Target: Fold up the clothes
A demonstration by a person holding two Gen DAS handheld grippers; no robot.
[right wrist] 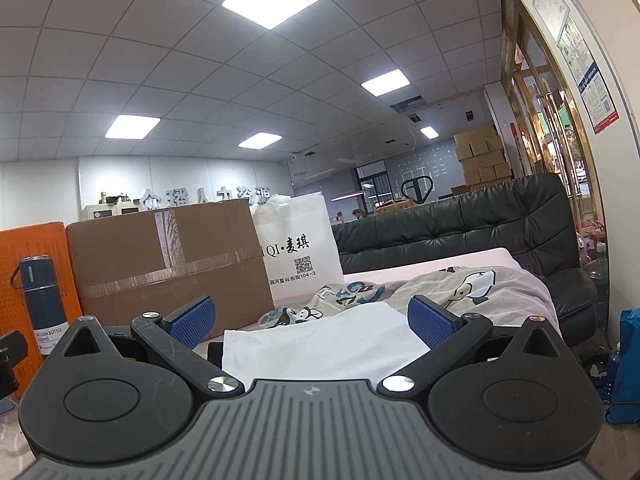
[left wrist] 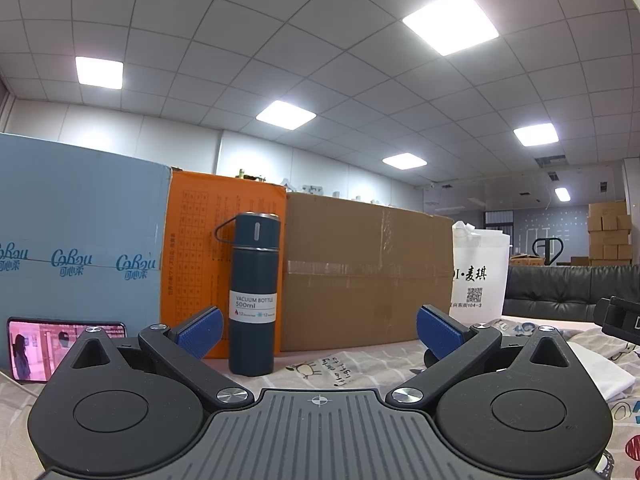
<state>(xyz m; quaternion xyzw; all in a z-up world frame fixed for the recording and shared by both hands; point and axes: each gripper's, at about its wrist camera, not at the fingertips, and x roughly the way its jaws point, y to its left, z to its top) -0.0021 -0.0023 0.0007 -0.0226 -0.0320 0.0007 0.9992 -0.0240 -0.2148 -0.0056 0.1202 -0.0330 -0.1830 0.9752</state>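
Note:
A white garment (right wrist: pixel 320 344) lies flat on the grey cartoon-print sheet (right wrist: pixel 472 292), right in front of my right gripper (right wrist: pixel 310 322). That gripper is open and empty, its blue pads on either side of the cloth's near part. A corner of the white garment (left wrist: pixel 596 376) shows at the right of the left wrist view. My left gripper (left wrist: pixel 318 332) is open and empty, low over the sheet (left wrist: pixel 360 364), pointing at the boxes. I see no cloth between its pads.
A dark blue vacuum bottle (left wrist: pixel 253 292) stands just beyond the left pad. Behind it stand a blue box (left wrist: pixel 80 240), an orange box (left wrist: pixel 192 240), a brown carton (left wrist: pixel 360 272) and a white bag (left wrist: pixel 478 276). A phone (left wrist: pixel 36 346) leans at the left. A black sofa (right wrist: pixel 460 232) stands behind.

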